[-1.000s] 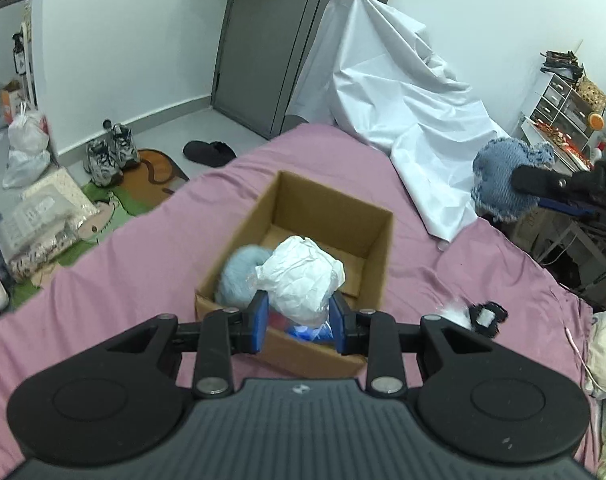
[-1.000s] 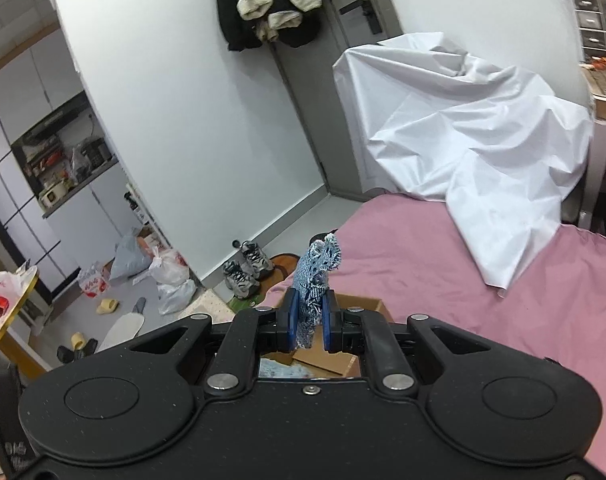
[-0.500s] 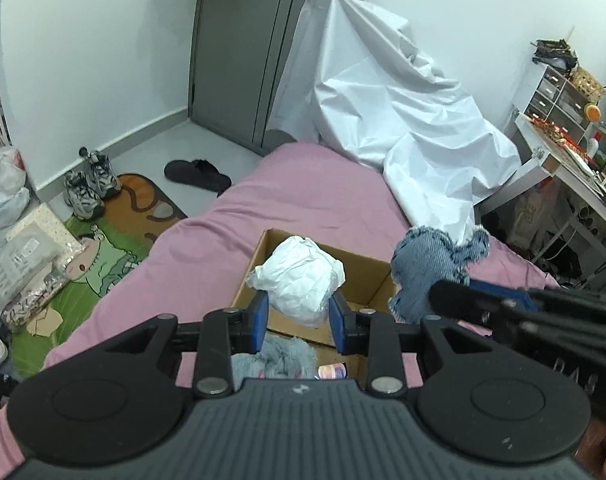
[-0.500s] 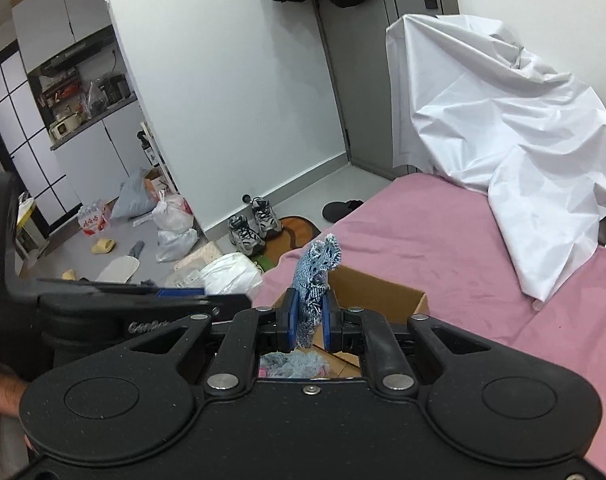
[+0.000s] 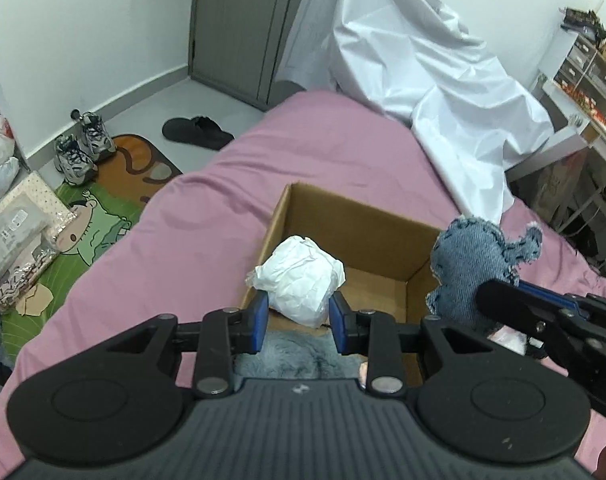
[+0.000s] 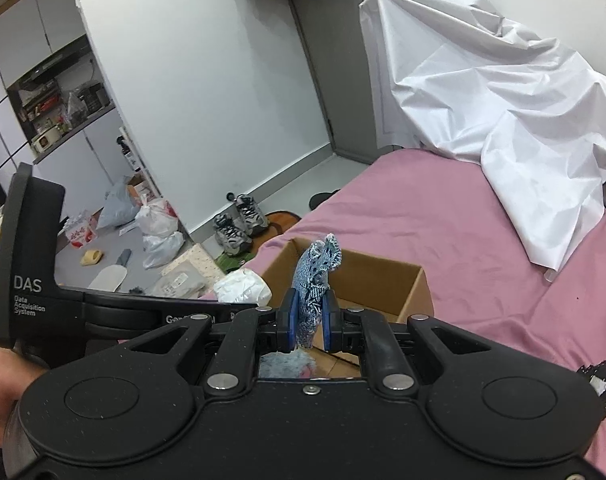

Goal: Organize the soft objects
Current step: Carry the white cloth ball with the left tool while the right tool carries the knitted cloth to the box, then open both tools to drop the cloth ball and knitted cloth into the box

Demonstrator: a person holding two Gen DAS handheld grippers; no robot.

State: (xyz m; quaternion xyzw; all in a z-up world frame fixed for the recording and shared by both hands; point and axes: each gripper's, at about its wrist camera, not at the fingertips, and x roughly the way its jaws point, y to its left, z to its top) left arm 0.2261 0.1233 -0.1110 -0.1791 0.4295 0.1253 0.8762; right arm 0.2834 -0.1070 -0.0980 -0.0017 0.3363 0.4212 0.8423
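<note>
Over on the left, your left tongs [image 5: 298, 322] are clamped on a crumpled white wad [image 5: 299, 280], hanging right over the near-left corner of the open cardboard box [image 5: 355, 220] on the pink bed [image 5: 207, 216]. There's something grey and fluffy [image 5: 291, 354] already sitting in the box under it. Further right, your right tongs [image 6: 307, 322] are pinched tight on a frayed denim scrap [image 6: 317, 276] that sticks up above the box's near-right corner.

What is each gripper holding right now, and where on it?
Left gripper: crumpled white paper wad, pinched at its lower sides. Right gripper: denim scrap, clamped at its lower end.
</note>
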